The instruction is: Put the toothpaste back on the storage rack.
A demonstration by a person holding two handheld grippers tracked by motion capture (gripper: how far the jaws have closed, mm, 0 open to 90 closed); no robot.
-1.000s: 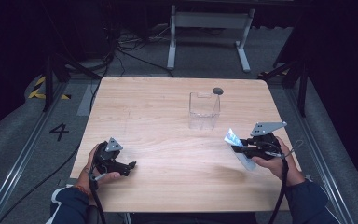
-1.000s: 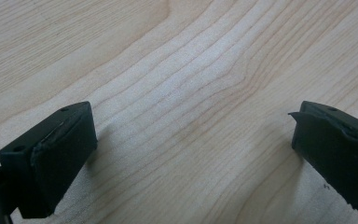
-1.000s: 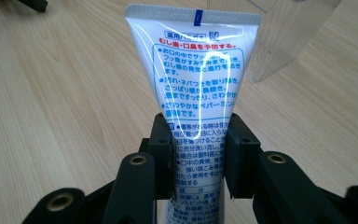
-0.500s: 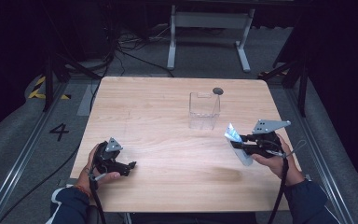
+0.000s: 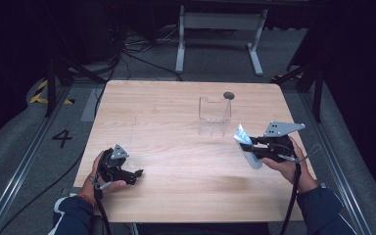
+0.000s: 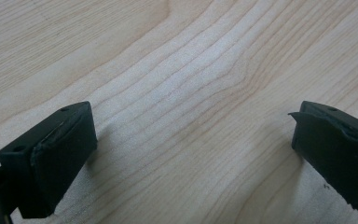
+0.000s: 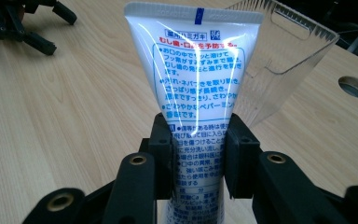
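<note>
Two grippers: right gripper (image 7: 198, 154) pinching a white toothpaste tube (image 7: 193, 70) near clear container (image 5: 214, 115); left gripper (image 6: 191, 154) jaws spread over table (image 6: 177, 70)

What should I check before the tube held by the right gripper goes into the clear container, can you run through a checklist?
1. Grip on the tube: right gripper has both fingers pressed on its lower half. Ok.
2. Tube end: crimped end points up and away, toward the clear container. Cap end is hidden below the fingers. Cannot tell.
3. Container: upright on the table, open top, nothing seen inside. Ok.
4. Path: bare wood between tube and container. Ok.
5. Left gripper: open, resting low at the near left, away from the container. Ok.
6. Round hole beyond the container: off the path. Ok.
</note>
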